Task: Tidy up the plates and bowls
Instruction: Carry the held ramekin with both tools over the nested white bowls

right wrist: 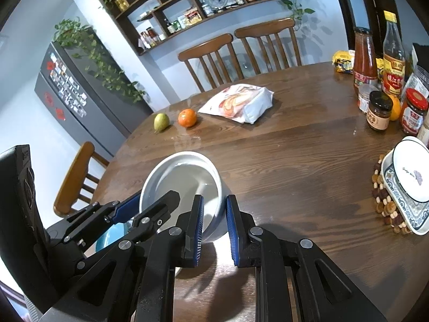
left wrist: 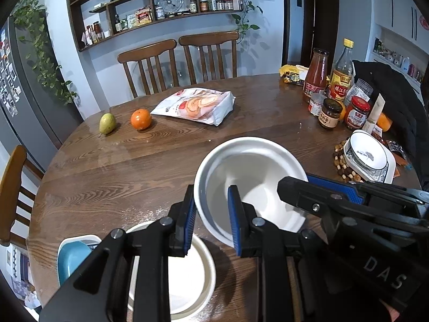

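Through the left wrist view: left gripper (left wrist: 211, 214) clamping the near-left rim of the large white bowl (left wrist: 252, 177), one pad outside the wall and one inside, bowl tilting and hanging clear above the wooden table (left wrist: 112, 171); right gripper (left wrist: 332, 190) pinching the opposite rim from the right. Below, sitting on the table: a second white bowl (left wrist: 187, 273), a blue bowl (left wrist: 72, 257) beside it, and well off to the right a ginkgo-print dish (left wrist: 370, 155) stacking on a patterned plate (left wrist: 375, 174). Through the right wrist view: right gripper (right wrist: 214, 222) squeezing the bowl's wall (right wrist: 185, 182), left gripper (right wrist: 142, 209) gripping the far-left rim. Judging the step: carrying the bowl two-handed toward a stacking spot. Next, probably: levelling it, lowering both sides together, releasing only once seated, since uneven release risks tipping it.
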`<state>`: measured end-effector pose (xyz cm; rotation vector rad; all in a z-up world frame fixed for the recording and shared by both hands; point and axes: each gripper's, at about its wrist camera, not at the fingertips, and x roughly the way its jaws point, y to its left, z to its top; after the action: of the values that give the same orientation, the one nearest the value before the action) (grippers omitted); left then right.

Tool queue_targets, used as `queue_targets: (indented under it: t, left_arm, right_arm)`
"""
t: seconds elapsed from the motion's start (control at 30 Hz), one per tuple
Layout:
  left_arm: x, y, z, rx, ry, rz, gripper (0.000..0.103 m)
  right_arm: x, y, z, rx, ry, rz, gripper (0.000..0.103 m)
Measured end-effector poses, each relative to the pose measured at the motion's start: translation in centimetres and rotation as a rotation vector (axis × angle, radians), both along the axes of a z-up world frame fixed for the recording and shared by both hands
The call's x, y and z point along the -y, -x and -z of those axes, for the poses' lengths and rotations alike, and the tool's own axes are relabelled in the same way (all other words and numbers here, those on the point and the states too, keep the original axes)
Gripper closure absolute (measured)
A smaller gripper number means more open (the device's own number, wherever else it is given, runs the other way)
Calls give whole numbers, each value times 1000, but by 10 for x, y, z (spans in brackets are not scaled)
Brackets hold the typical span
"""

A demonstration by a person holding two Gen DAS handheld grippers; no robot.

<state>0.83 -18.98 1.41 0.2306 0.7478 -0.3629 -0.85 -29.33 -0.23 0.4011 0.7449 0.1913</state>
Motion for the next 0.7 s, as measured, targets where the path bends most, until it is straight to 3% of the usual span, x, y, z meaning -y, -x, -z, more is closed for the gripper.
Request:
queue_targets:
  t: [0.7]
  left_arm:
    - [-61,0,2,-17,-8,-74,83]
  right_arm:
    - [-64,-4,-3,-19,17,-78,83]
